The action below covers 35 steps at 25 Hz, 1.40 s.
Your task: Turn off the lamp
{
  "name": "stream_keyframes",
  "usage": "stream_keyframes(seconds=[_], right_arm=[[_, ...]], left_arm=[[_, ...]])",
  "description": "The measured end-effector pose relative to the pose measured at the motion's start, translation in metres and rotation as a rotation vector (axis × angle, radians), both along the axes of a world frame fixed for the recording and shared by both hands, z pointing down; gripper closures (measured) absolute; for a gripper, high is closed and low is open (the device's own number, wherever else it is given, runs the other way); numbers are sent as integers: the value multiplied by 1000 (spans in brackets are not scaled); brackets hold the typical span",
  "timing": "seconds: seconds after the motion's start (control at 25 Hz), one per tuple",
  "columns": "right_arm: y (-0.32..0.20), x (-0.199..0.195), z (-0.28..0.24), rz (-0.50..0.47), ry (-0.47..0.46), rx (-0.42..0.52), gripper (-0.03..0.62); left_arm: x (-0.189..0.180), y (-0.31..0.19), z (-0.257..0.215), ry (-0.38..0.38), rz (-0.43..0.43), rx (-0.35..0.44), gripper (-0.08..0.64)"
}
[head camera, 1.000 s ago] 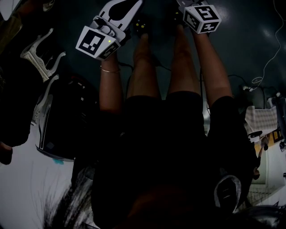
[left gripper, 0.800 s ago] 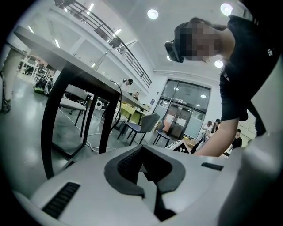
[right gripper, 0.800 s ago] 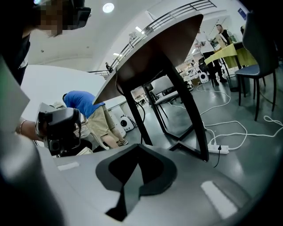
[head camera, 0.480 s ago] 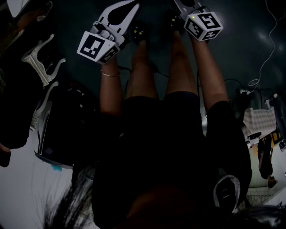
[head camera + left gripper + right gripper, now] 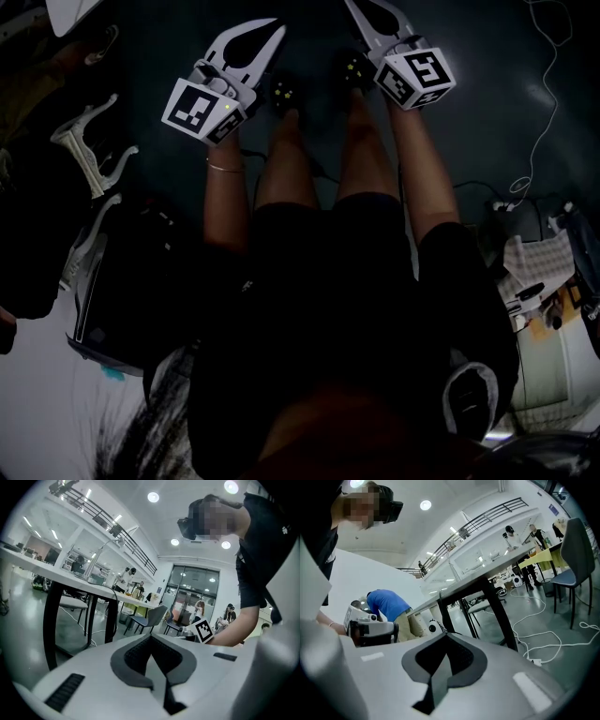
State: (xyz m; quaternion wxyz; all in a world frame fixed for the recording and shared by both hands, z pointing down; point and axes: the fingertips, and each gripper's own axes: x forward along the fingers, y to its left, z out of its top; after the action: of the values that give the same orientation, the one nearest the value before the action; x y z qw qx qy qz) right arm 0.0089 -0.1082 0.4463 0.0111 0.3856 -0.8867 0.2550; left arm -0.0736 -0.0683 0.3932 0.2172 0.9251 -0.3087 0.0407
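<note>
Nearest, in the head view: the person's own dark torso and bare legs, seen from above, with both forearms stretched down and forward. A thin bracelet point(image 5: 225, 169) sits on the left wrist.

The left claw point(image 5: 265, 28) is pressed together and holds nothing. The right claw point(image 5: 370, 14) is the same, jaws meeting and empty (each gripper view shows the pads touching at the tip). Both hang low beside the shoes point(image 5: 284, 94), above a dark floor point(image 5: 141, 37) where a pale cable point(image 5: 539, 122) loops off to the right.

Farther out, the gripper views look up across an open room with a black-legged table point(image 5: 70, 576), a grey chair point(image 5: 150, 616) and a person in a blue top point(image 5: 386, 606) bending over.

No lamp can be identified in any view. A thin angled arm point(image 5: 104, 550) on the far table top might be one, but it is too small to tell.

Handling, as a judgement only: a desk lamp is likely light, top-heavy and easy to tip. Its switch should need only a small, gentle press. Closed jaws suit a fingertip-style push on the switch, with the other claw steadying the base rather than the shade or neck.
</note>
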Motion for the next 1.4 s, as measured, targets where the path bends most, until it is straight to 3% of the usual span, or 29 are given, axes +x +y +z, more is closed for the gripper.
stream_keyframes(seconds=[0.76,1.4], right_arm=[[10,11,-137,96,-3,124,592],[9,-14,-245,150,-80,258,591]], left_arm=[[-5,-8,-97,-14,-29,64,554],[-10,-20,-184,1,24,182,554]])
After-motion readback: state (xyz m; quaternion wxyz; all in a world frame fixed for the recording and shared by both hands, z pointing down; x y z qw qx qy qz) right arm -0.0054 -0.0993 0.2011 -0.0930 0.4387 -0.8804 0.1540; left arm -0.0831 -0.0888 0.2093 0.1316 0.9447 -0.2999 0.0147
